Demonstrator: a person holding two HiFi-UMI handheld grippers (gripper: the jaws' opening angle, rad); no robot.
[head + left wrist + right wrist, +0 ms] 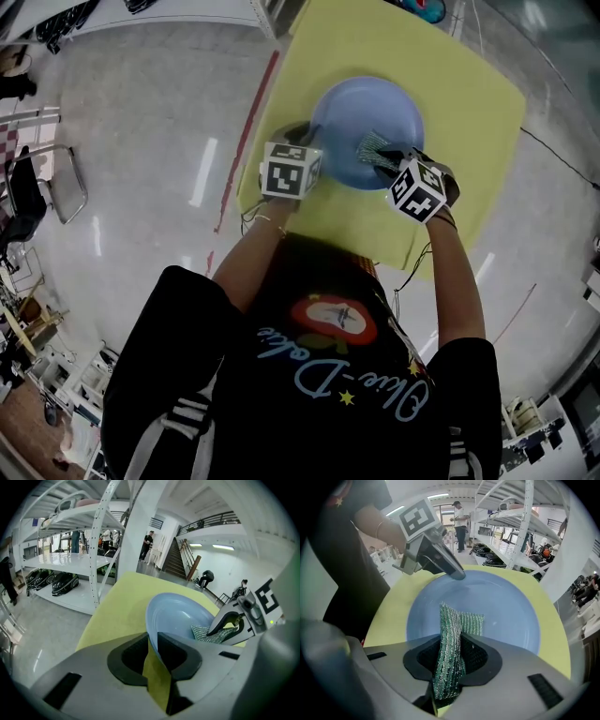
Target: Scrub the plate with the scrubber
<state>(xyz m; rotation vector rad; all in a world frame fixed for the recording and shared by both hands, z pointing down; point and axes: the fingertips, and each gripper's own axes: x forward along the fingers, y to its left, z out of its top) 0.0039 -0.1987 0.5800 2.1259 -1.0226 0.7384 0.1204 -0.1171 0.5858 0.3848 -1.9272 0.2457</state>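
Green mesh first: pinching the scrubber (pixel 461 620) tight in the right gripper (pixel 451 660), resting its tip inside the blue plate (pixel 367 117) on the yellow mat (pixel 469 103); clamping the plate's rim with the left gripper (pixel 153 658) (a thin hold). Probably risking the rim slipping free when pushing hard sideways.
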